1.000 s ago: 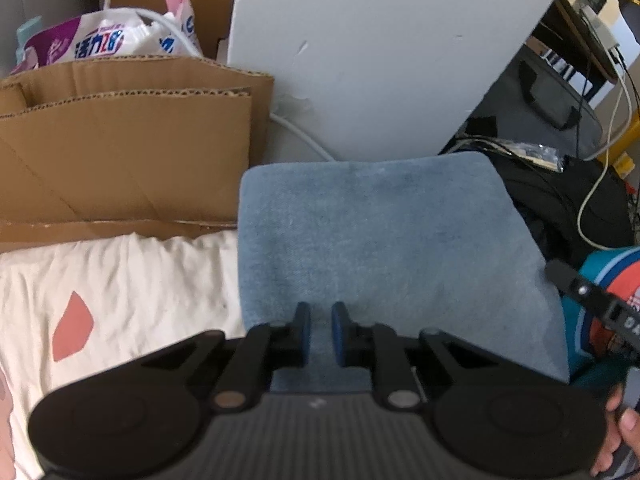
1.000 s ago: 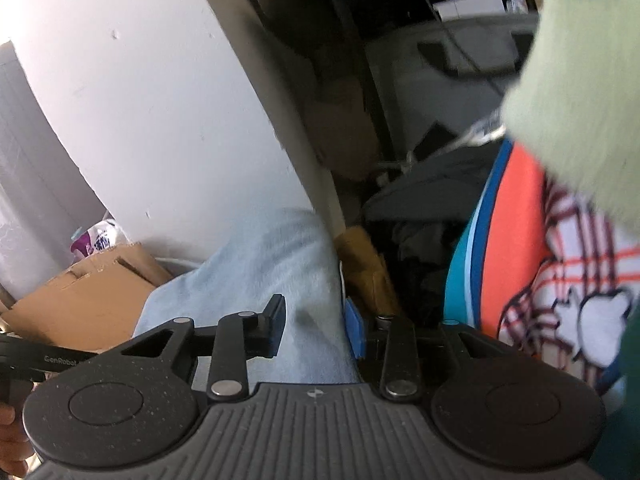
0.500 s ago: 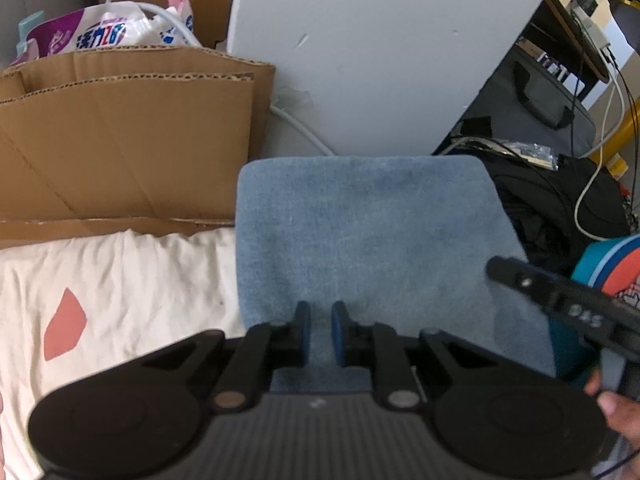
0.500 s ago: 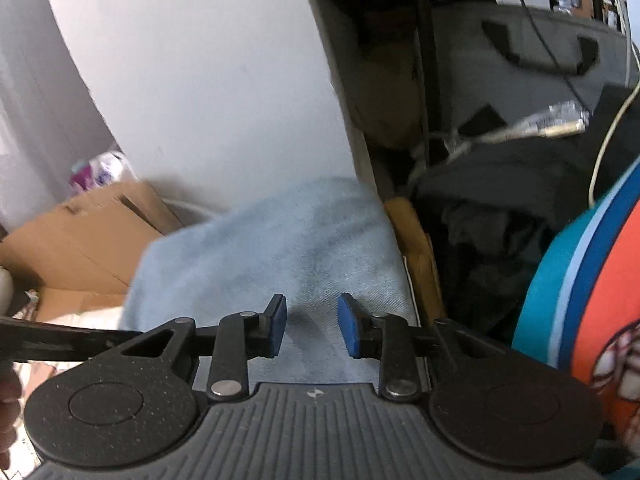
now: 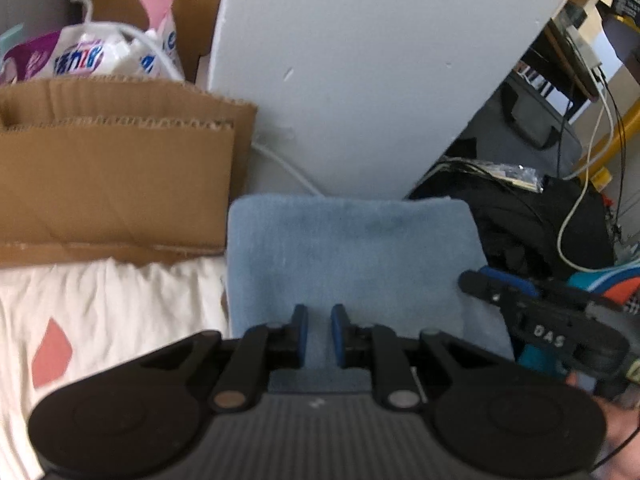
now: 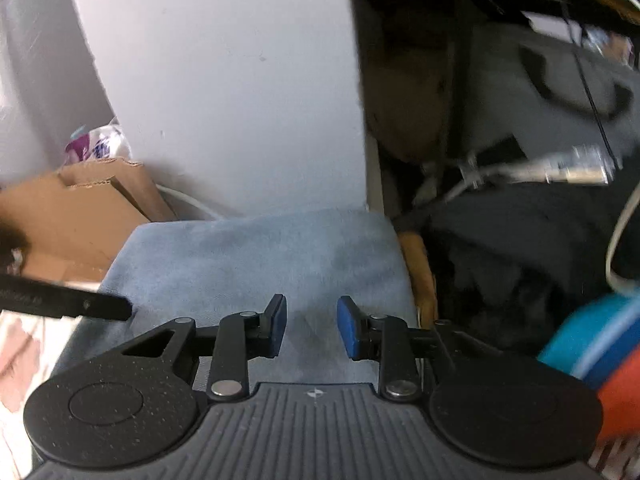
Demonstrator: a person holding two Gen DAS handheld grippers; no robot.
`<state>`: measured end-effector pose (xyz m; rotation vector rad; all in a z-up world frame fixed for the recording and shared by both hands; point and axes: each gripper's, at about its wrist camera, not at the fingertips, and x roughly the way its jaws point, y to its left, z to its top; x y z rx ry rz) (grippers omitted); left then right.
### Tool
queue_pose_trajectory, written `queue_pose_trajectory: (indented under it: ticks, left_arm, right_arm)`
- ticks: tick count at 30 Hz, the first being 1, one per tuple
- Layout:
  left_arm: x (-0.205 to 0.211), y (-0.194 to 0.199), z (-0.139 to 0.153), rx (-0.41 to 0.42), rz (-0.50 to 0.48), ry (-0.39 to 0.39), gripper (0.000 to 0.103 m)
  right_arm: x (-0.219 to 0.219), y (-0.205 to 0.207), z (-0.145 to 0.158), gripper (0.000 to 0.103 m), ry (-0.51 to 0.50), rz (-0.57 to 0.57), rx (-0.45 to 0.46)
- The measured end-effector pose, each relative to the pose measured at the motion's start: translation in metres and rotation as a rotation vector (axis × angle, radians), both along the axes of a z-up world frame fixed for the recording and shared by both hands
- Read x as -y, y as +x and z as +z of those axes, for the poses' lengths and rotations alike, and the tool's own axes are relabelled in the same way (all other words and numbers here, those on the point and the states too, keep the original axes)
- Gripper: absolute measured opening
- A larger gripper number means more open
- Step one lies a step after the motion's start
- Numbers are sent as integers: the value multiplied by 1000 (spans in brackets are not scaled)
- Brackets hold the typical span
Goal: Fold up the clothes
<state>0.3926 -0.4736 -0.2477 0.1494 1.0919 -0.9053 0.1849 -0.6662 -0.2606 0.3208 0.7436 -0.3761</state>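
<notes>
A folded light-blue denim garment [image 5: 348, 256] lies flat in front of both grippers; it also shows in the right wrist view [image 6: 256, 256]. My left gripper [image 5: 319, 334] hovers over its near edge, jaws a narrow gap apart and holding nothing. My right gripper [image 6: 312, 330] is open and empty over the garment's near right part. It appears from the side in the left wrist view [image 5: 480, 280] at the garment's right edge. The left gripper's finger [image 6: 80, 306] shows at the garment's left edge in the right wrist view.
A cream sheet with a pink patch [image 5: 100, 320] lies left of the garment. Cardboard [image 5: 116, 184] and a white panel [image 5: 360, 72] stand behind. Dark bags and cables [image 5: 540, 216] sit to the right, with an orange and teal garment [image 6: 600, 360] near the right gripper.
My right gripper has swung left from the orange and teal clothing to over the blue garment, its jaws staying open. My left gripper has barely moved and its jaws have parted slightly.
</notes>
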Motion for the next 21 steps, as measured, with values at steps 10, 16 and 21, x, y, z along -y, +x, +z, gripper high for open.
queue_pose_trajectory:
  ticks: [10, 16, 21]
  left_arm:
    - [12, 14, -7, 50, 22, 3, 14]
    - [21, 12, -9, 78, 14, 30, 16]
    - [20, 13, -13, 70, 16, 48, 17]
  right_arm:
    - [26, 28, -3, 33, -31, 32, 17]
    - [30, 42, -9, 32, -64, 62, -23]
    - [32, 45, -30, 31, -44, 59, -63]
